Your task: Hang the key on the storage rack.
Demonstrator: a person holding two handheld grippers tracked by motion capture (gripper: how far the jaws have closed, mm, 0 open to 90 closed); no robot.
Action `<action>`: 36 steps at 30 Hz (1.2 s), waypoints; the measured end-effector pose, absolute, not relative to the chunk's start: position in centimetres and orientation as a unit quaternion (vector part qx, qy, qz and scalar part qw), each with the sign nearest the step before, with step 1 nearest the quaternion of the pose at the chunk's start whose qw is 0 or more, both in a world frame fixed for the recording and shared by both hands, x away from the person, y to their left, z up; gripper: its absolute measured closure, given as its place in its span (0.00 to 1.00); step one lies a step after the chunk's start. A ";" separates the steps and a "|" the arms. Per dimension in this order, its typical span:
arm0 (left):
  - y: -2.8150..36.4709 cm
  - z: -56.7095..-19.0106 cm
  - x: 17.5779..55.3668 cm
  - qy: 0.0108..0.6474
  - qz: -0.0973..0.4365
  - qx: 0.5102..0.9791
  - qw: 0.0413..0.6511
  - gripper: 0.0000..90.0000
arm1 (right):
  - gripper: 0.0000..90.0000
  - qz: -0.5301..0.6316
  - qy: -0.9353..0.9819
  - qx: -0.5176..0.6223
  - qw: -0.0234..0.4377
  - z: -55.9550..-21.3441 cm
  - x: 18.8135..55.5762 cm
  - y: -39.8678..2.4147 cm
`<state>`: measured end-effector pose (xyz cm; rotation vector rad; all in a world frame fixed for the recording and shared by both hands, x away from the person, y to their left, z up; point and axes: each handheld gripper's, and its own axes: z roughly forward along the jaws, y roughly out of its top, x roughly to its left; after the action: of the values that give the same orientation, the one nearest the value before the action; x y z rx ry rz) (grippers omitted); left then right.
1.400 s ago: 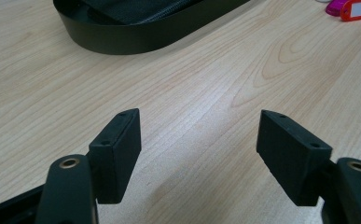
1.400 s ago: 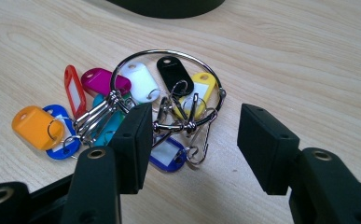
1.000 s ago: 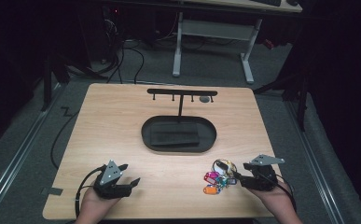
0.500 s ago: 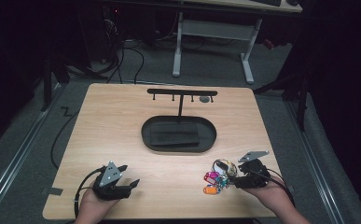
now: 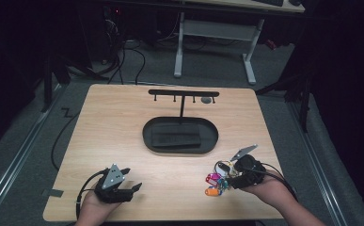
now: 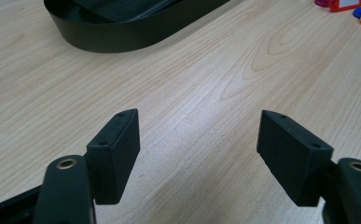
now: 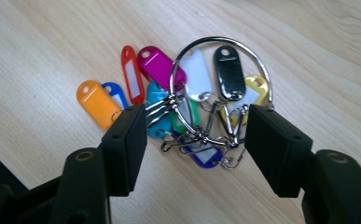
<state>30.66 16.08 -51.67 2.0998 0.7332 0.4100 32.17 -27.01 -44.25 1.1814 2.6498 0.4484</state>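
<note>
A bunch of coloured key tags on a large metal key ring (image 7: pixel 215 38) lies on the wooden table (image 5: pixel 123 122) at the front right. My right gripper (image 7: pixel 197 135) hangs low over it, open, one jaw on each side of the small rings and tags; neither pad presses on them. In the high view the right gripper (image 5: pixel 228 175) points left at the bunch (image 5: pixel 215 181). My left gripper (image 5: pixel 130 180) rests at the front left, open and empty, and its own view shows the left gripper (image 6: pixel 199 149) above bare wood.
A black oval tray (image 5: pixel 146 136) with a dark flat item inside sits mid-table. Behind it stands a black T-shaped hook rack (image 5: pixel 183 93) with a small grey thing (image 5: pixel 207 100) hanging at its right end. The tray's wall (image 6: pixel 122 42) lies ahead of the left jaws.
The right hand has moved left and tipped down, bringing its jaws over the key bunch. The left hand has stayed put.
</note>
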 end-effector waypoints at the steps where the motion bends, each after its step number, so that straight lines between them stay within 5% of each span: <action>1: 16.1 -51.7 30.7 0.293 0.165 0.839 0.427 0.34 | 0.44 0.147 0.900 0.399 0.099 -44.3 32.3 -26.8; 15: 16.0 -51.7 30.7 0.291 0.160 0.842 0.426 0.34 | 0.43 0.067 0.931 0.358 0.032 -46.5 35.7 -23.4; 22: 16.1 -51.7 30.7 0.288 0.160 0.842 0.428 0.34 | 0.68 0.051 0.929 0.365 0.026 -46.9 37.3 -22.5; 36: 15.6 -51.9 30.6 0.273 0.157 0.849 0.424 0.34 | 0.89 0.033 0.927 0.375 0.004 -47.9 37.9 -21.9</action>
<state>30.60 15.64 -51.90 2.1249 0.6834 0.3920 37.93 -21.90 -47.94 1.1737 2.9027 0.1043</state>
